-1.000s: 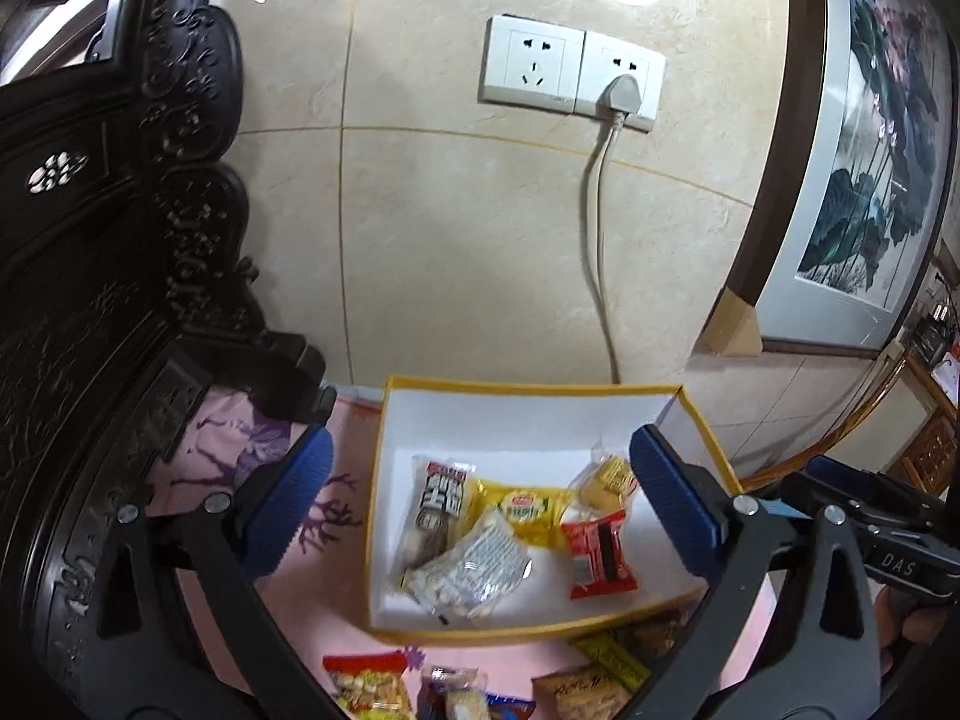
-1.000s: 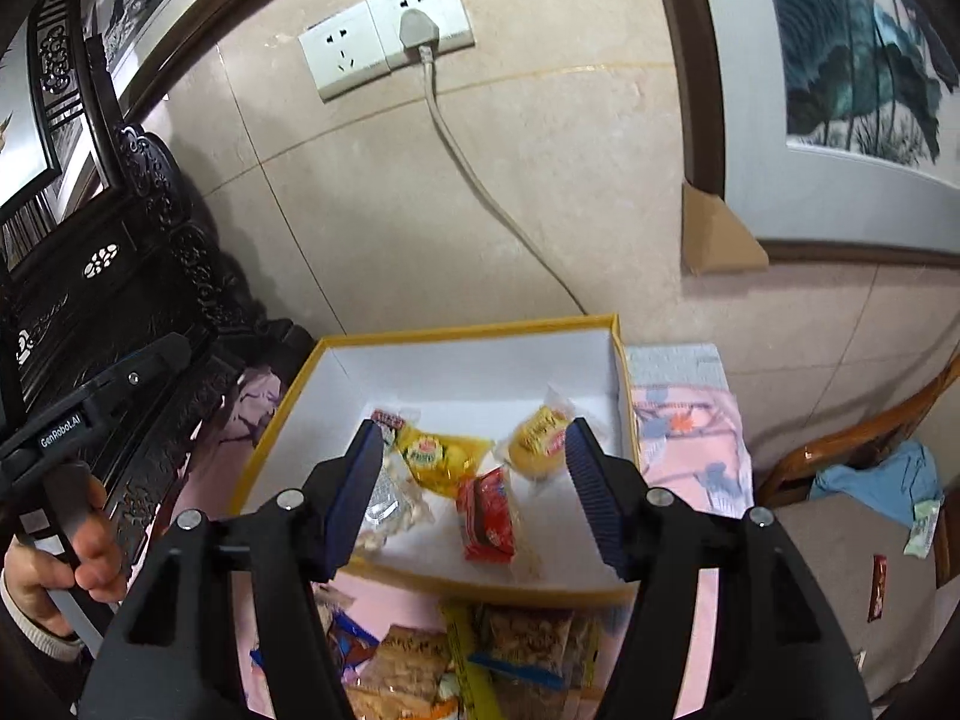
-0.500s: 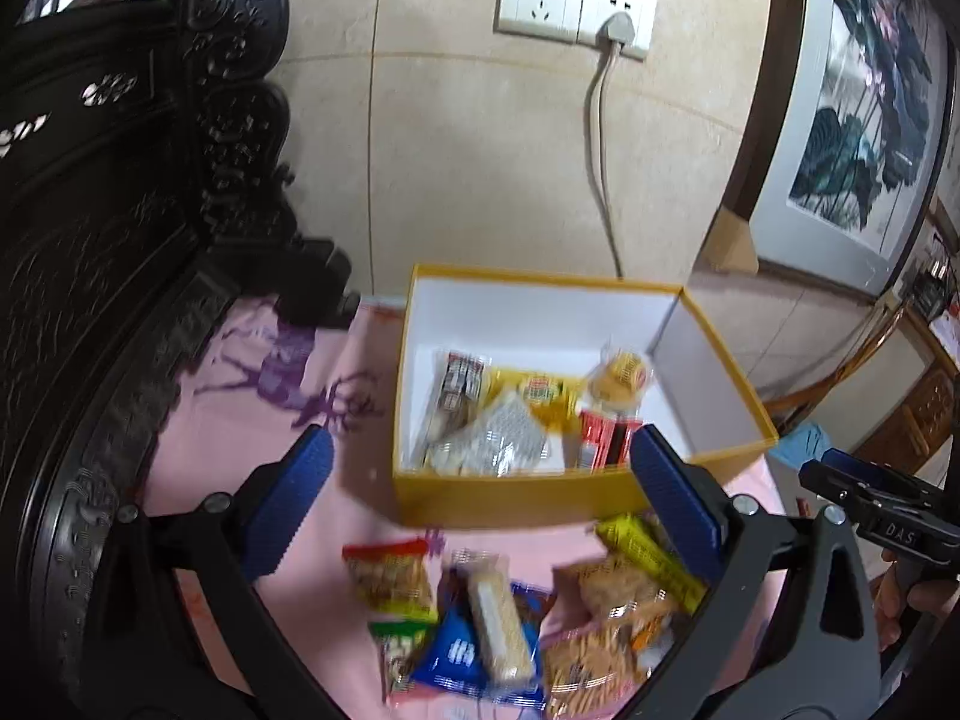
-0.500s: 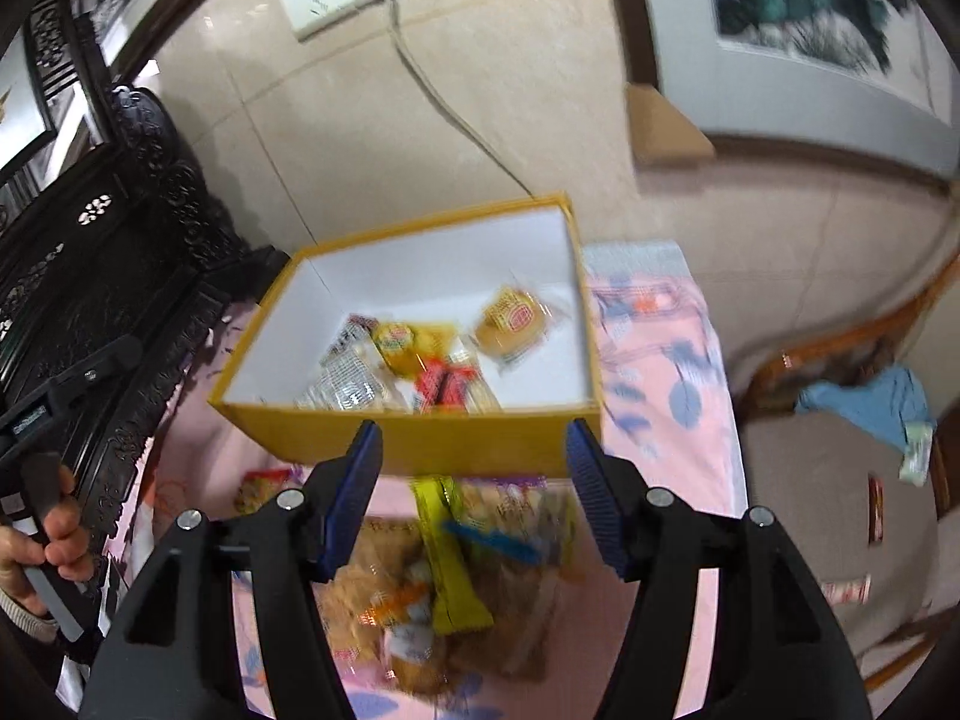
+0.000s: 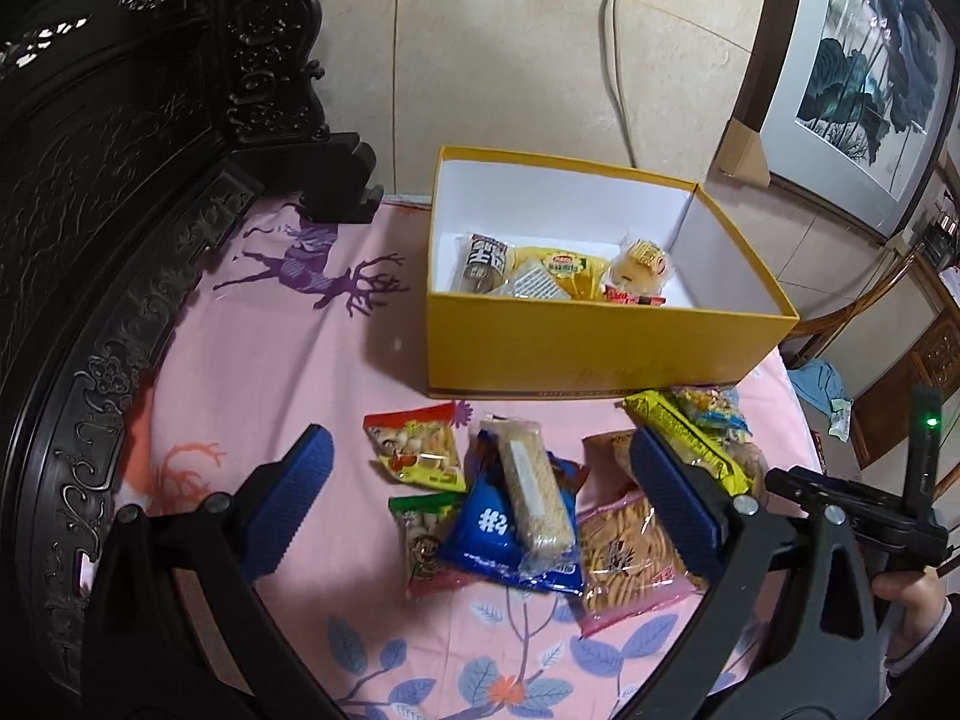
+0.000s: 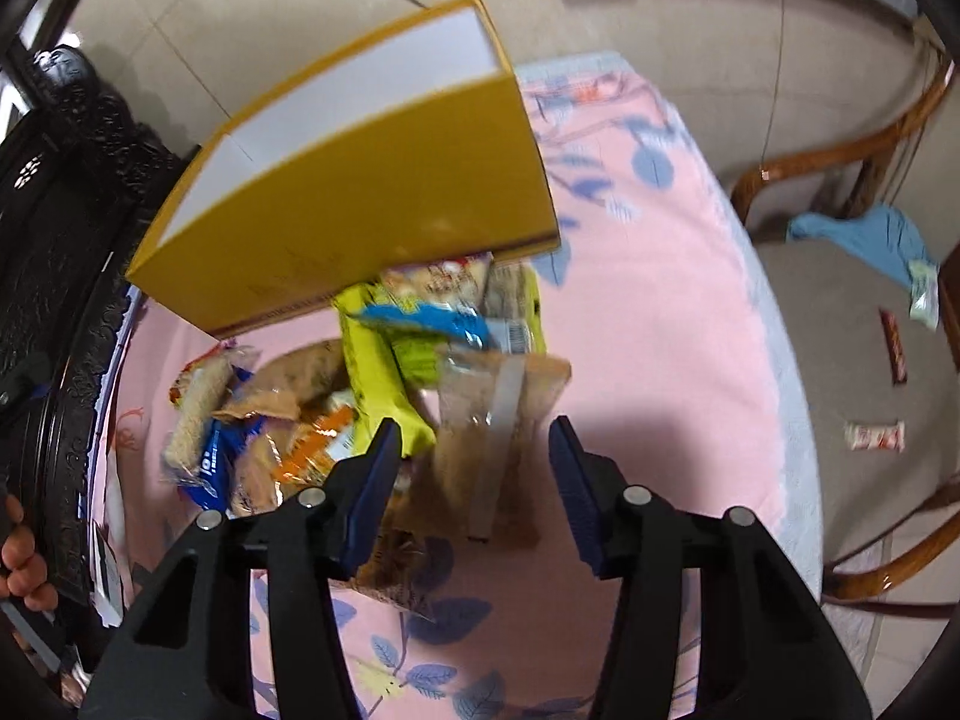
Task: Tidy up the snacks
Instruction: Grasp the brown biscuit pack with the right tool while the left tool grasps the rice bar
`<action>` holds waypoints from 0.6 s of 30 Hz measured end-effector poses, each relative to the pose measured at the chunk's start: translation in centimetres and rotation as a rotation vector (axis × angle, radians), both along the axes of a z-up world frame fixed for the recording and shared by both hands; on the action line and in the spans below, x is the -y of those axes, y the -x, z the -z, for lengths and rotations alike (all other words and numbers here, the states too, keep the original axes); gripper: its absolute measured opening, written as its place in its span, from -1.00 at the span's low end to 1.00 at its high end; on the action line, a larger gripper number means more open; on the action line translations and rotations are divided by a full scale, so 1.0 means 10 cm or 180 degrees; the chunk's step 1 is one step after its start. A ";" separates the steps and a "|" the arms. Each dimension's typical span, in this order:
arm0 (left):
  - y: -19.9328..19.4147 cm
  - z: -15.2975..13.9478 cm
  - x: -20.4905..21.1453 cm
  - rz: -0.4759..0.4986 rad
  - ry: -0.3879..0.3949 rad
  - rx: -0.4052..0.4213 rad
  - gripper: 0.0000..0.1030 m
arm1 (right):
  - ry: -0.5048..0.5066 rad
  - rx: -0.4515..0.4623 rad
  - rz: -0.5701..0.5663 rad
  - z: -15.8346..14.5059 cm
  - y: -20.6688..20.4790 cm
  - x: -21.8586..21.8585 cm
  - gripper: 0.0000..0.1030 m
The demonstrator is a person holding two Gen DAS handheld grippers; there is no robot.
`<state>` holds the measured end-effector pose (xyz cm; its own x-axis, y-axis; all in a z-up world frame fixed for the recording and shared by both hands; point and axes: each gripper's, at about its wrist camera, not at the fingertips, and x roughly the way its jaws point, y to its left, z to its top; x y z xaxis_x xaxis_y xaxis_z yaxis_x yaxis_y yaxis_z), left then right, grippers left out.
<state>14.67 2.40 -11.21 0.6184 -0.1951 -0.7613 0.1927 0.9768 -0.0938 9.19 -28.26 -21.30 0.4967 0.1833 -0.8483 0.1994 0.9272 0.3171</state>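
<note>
Two grippers are in play, and yours on the right (image 6: 474, 468) is closest to the action: its blue jaws are closing with a brown clear-wrapped snack pack (image 6: 498, 420) lying between them, pads not yet pressing on it. Just past that pack, at eleven o'clock from your right gripper, a yellow-green packet (image 6: 378, 384) lies over the heap, with a blue-and-white wrapper (image 6: 432, 321) across its far end.

Your left gripper (image 5: 480, 501) has its jaws spread wide above the pile, clamped on nothing. Between its pads you see a pale wafer bar (image 5: 531, 492) resting on a blue packet (image 5: 492, 525); a green-topped bag (image 5: 423, 531) sits at seven o'clock of that bar, a red-topped bag of round snacks (image 5: 417, 447) at ten o'clock, and a bag of orange sticks (image 5: 624, 558) at four o'clock.

Beyond the heap, at twelve o'clock, stands the yellow box (image 5: 600, 348) on the pink printed cloth (image 5: 270, 360), open at the top, already holding several wrapped snacks against its near wall. Farther still, a white cable (image 5: 615, 60) runs down the tiled wall, and dark carved furniture (image 5: 120, 120) fills the nine o'clock side.
</note>
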 end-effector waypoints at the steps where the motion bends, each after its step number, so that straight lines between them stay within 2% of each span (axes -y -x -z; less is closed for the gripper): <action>1: 0.00 0.00 0.00 0.0001 -0.0003 -0.0007 0.96 | -0.0004 -0.0053 0.0012 0.05 -0.01 0.00 0.02; 9: 0.02 0.07 -0.03 -0.0018 -0.0047 -0.0068 0.96 | -0.0181 -0.0200 0.0081 0.22 -0.12 0.03 0.02; 16: 0.03 0.18 -0.05 -0.0026 -0.0086 -0.0160 0.96 | -0.0146 -0.0339 0.0064 0.35 -0.21 -0.02 0.02; 18: 0.03 0.23 -0.01 0.0002 -0.0104 -0.0195 0.96 | -0.0101 -0.0322 0.0043 0.37 -0.22 -0.03 -0.14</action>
<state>14.38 2.54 -13.51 0.5702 -0.1699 -0.8037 0.1882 0.9794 -0.0735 11.38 -27.92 -25.01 0.4115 0.2048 -0.8881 0.2442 0.9140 0.3239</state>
